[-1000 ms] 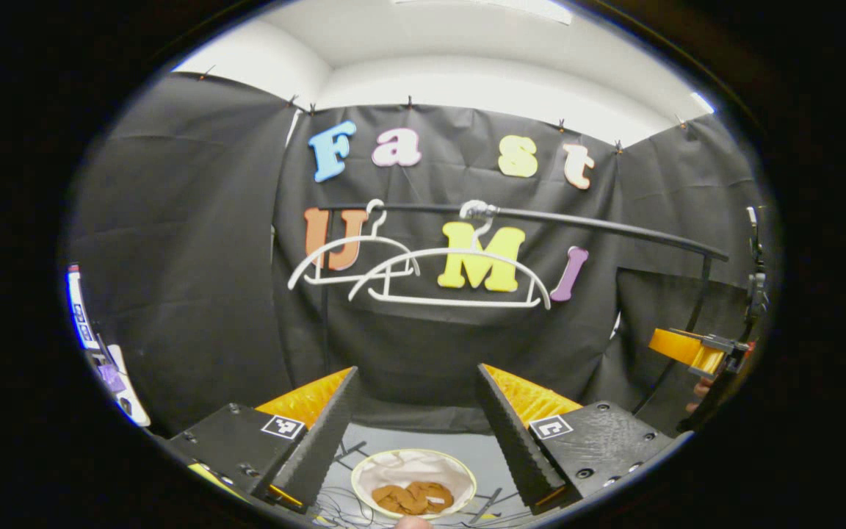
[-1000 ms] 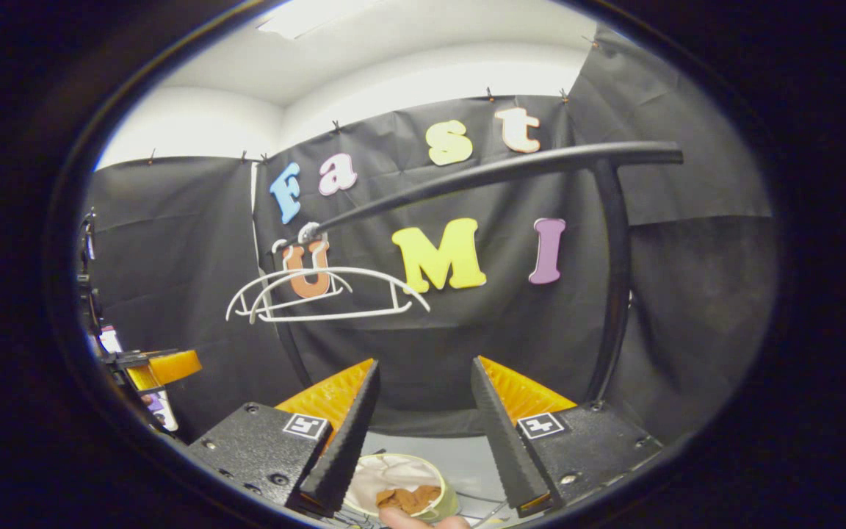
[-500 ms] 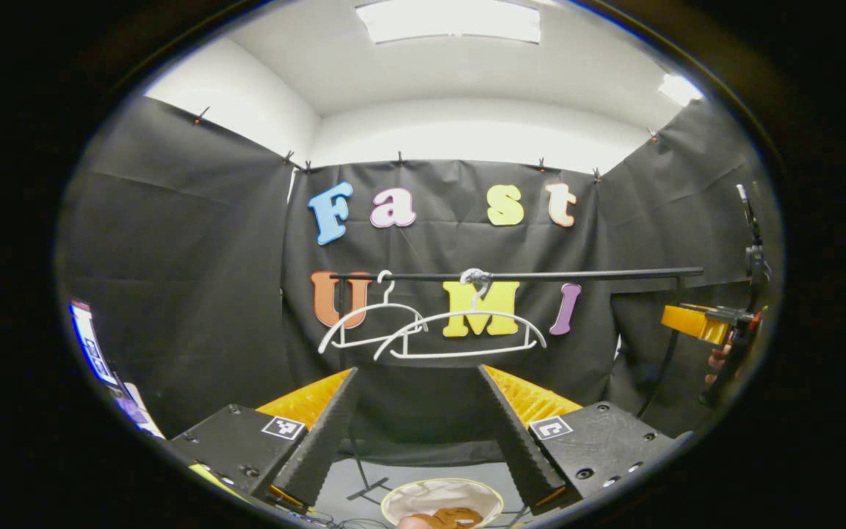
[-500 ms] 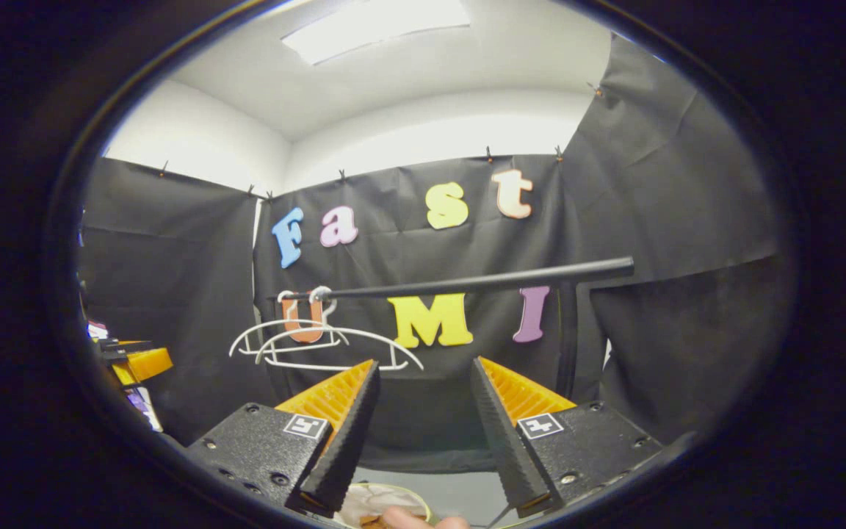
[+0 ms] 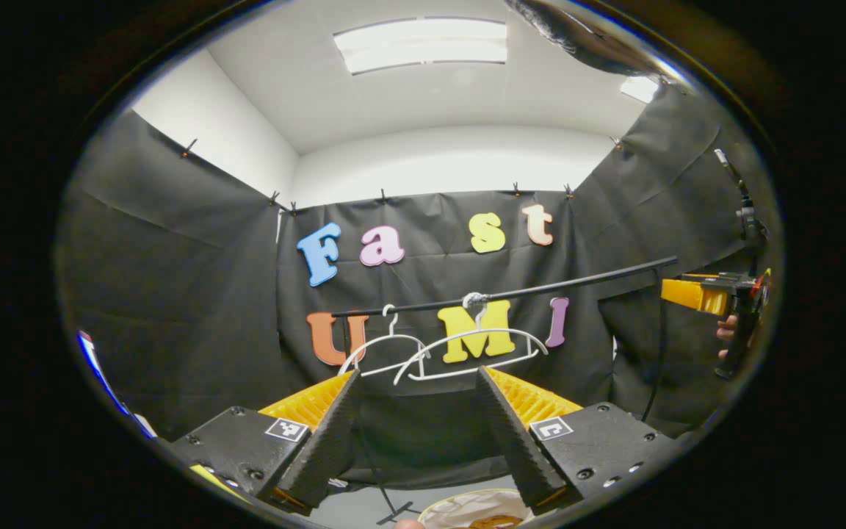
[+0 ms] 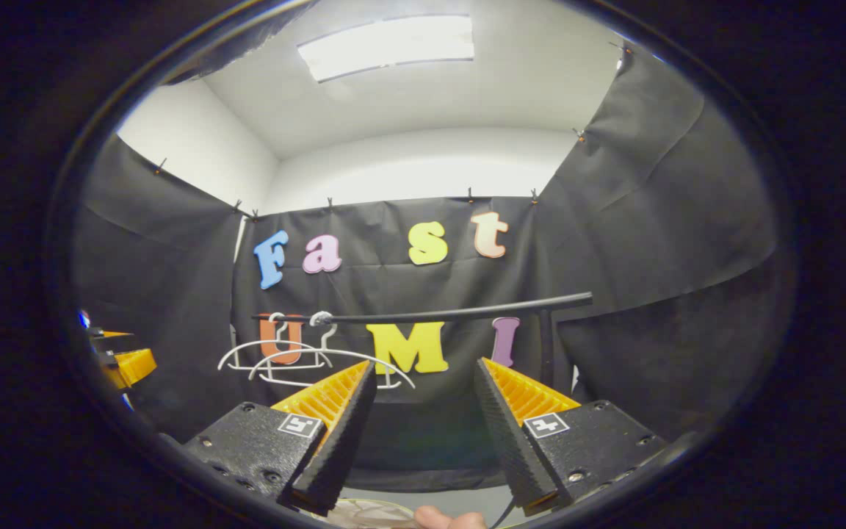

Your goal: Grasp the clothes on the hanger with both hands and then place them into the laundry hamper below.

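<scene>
Laundry hamper [image 5: 476, 508] lies below open left gripper [image 5: 417, 433].

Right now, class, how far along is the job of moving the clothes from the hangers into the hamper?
Done: both white hangers on the rail hang bare, and brown cloth lies in the hamper below. In hand: nothing; the left gripper and right gripper are open and empty. Left: apparently nothing.

A black rail [image 5: 540, 291] spans the booth on a black upright post [image 6: 546, 338]. A ceiling light panel [image 5: 423, 51] glows overhead.
</scene>
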Demonstrator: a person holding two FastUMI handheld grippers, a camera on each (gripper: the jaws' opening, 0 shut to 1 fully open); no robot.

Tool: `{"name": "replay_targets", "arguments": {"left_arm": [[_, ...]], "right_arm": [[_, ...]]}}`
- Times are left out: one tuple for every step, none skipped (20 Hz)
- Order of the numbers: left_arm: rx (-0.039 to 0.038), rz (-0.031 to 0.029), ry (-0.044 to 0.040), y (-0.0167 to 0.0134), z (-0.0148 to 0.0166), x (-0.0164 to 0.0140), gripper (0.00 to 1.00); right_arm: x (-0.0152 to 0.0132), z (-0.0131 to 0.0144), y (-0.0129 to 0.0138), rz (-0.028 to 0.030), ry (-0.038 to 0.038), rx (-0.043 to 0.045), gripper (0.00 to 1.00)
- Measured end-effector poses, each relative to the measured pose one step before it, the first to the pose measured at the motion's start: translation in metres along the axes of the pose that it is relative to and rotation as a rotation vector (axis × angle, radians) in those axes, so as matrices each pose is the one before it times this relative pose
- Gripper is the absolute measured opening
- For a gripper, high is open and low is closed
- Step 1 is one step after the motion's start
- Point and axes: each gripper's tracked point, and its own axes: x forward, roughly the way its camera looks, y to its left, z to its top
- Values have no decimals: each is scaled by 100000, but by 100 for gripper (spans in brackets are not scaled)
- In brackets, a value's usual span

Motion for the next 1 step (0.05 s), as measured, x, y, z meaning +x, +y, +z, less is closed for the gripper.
{"name": "replay_targets", "arguments": {"left_arm": [[-372, 343, 971, 376, -330, 234, 99]], "right_arm": [[-459, -230, 11, -1460, 741, -735, 86]]}}
